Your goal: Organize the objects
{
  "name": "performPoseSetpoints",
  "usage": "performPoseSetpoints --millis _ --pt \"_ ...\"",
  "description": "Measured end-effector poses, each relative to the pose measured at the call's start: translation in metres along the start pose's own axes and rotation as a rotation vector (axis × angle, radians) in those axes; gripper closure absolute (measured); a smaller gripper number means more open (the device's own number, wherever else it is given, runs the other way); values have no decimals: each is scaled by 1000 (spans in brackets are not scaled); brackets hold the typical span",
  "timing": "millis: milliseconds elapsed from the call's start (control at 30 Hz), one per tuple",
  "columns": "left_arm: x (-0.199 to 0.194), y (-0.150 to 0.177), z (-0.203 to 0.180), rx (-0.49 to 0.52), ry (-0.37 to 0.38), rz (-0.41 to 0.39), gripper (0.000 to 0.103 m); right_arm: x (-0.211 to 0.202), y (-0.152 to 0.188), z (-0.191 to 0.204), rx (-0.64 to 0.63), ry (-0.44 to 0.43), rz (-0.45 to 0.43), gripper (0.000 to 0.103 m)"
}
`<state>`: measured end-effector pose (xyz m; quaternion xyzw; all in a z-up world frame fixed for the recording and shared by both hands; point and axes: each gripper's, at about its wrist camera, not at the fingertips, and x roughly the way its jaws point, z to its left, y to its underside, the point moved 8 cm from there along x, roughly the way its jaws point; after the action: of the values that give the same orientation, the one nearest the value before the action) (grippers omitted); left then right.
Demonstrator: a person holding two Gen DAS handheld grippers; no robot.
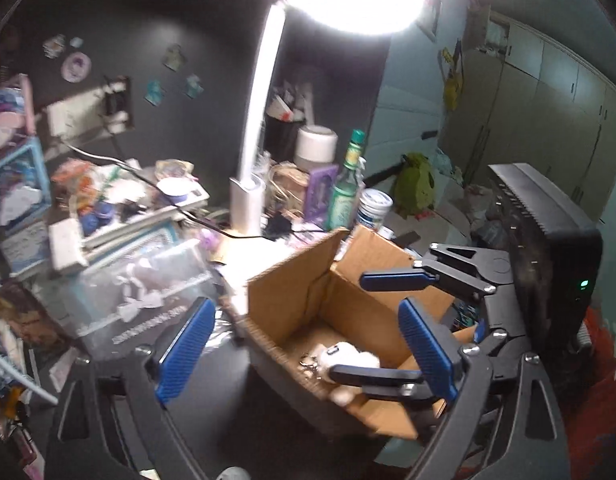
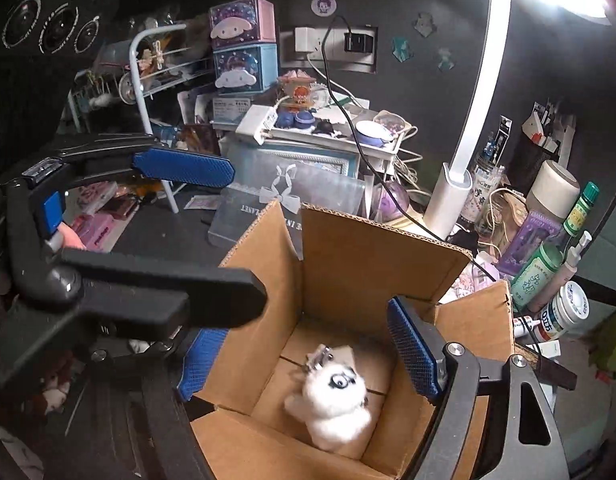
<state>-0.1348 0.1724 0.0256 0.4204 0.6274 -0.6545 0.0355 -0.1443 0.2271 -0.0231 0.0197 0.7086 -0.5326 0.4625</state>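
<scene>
Plush keychain (image 2: 336,404): lying on the floor of the cardboard box (image 2: 380,264).
Right gripper (image 2: 308,352): fingers wide, empty, poised over the box mouth.
Left gripper (image 1: 304,344): spread wide, holding nothing.
Tip: lift straight up, clear of the flaps.

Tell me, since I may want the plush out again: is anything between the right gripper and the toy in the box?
Nothing visible. The right gripper hangs open above the cardboard box, whose flaps stand up, and the white plush toy lies uncovered on its floor.
</scene>
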Motion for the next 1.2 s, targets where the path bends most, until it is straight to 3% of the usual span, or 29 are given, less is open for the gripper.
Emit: performPoseSetpoints --millis 133,200,300,500,567,633,700,867,933,1200 --pt "-39 18 30 -32 -101 -83 6 -21 -13 51 -91 -83 -128 26" --pt "-56 32 47 -57 -152 -112 5 -27 -16 88 -132 -178 -171 26" --pt "-75 60 76 -108 -226 -136 5 -20 -14 130 -184 -271 -167 26" --pt "-88 130 128 -186 -342 -96 5 30 26 187 -162 -435 -43 27" --pt "-87 157 137 -203 -343 -71 5 54 51 193 -140 -440 14 32" --pt "-84 181 146 -224 -338 -42 5 72 69 195 -117 -428 63 50" --pt "-81 199 148 -239 -315 -16 5 88 91 198 -109 -410 117 58" --pt "-75 230 152 -264 -300 35 5 107 117 197 -124 -328 158 63" --pt "-73 234 151 -270 -297 41 5 112 119 197 -130 -314 160 67" --pt "-71 236 149 -274 -297 52 5 130 119 201 -190 -274 140 68"
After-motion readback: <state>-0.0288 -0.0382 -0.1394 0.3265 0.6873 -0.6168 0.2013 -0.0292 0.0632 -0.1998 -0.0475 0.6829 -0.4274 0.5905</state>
